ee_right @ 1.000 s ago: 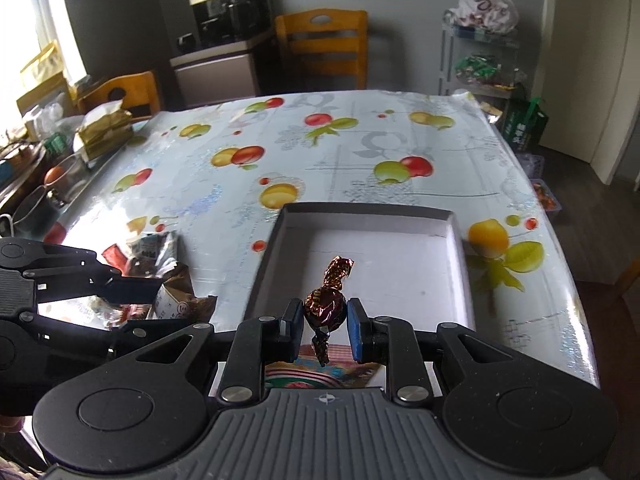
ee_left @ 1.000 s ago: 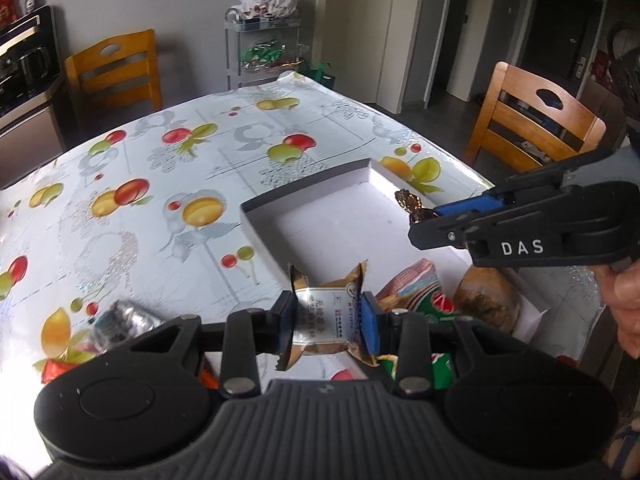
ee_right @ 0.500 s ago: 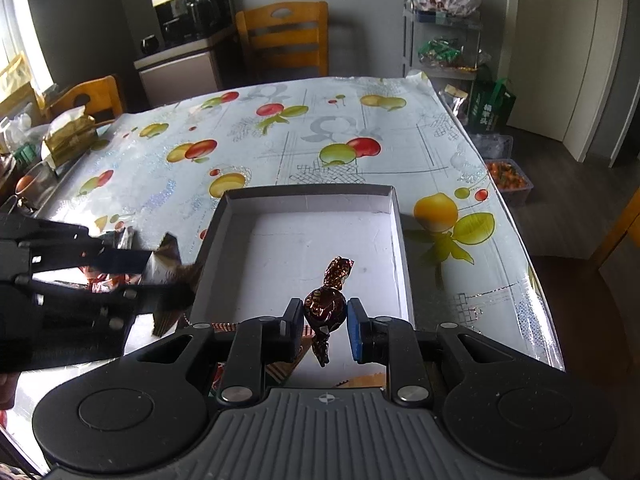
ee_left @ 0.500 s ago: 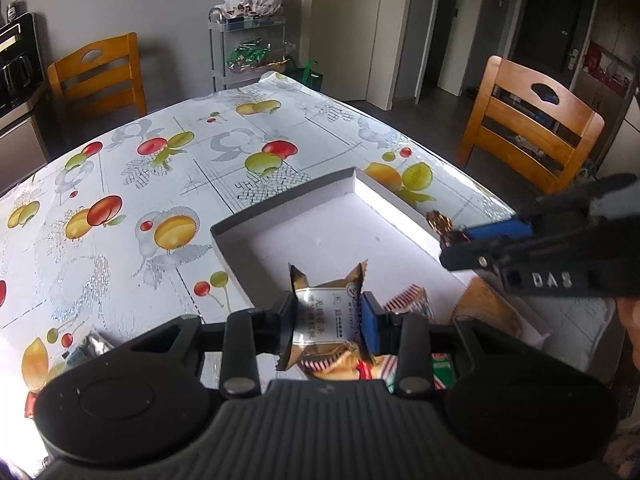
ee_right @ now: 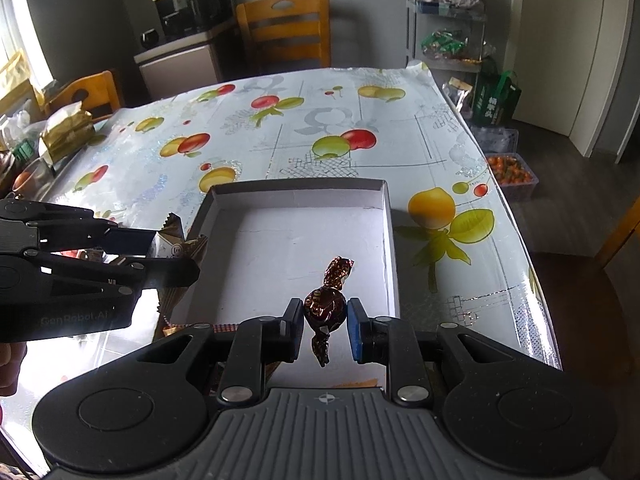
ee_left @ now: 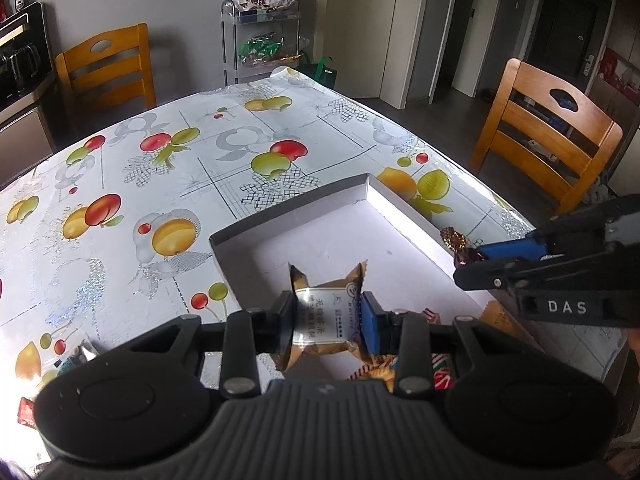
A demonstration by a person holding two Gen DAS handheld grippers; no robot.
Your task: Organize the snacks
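On the left wrist view: left gripper [ee_left: 329, 316] clamped on a gold-and-white snack packet [ee_left: 326, 314], held above the near end of the shallow white box [ee_left: 394, 206]. Fingers partly closed, pads pressing both sides of the packet. Box sits on the fruit-print tablecloth [ee_left: 160, 168]; far half of the box floor is bare, near end has a few wrapped snacks [ee_left: 436, 368] showing under the gripper, red-striped and orange wrappers, exact count hidden. Right gripper [ee_left: 470, 258] enters from the right with a brown foil candy [ee_left: 456, 240] at its tips, over the box's right wall. A few loose wrappers [ee_left: 72, 360] lie on the cloth at lower left, outside the box.

Right wrist view: right gripper [ee_right: 326, 322] nearly fully closed, pinching the round brown candy [ee_right: 325, 306] by its middle, twisted ends sticking up and down. It hangs over the near part of the box [ee_right: 296, 190]. Left gripper [ee_right: 176, 258] comes in from the left with the packet [ee_right: 170, 242] at the box's left wall.

Progress, judged: partly done. Some snacks already in the box, two more in hand and not yet released, a few left on the table.
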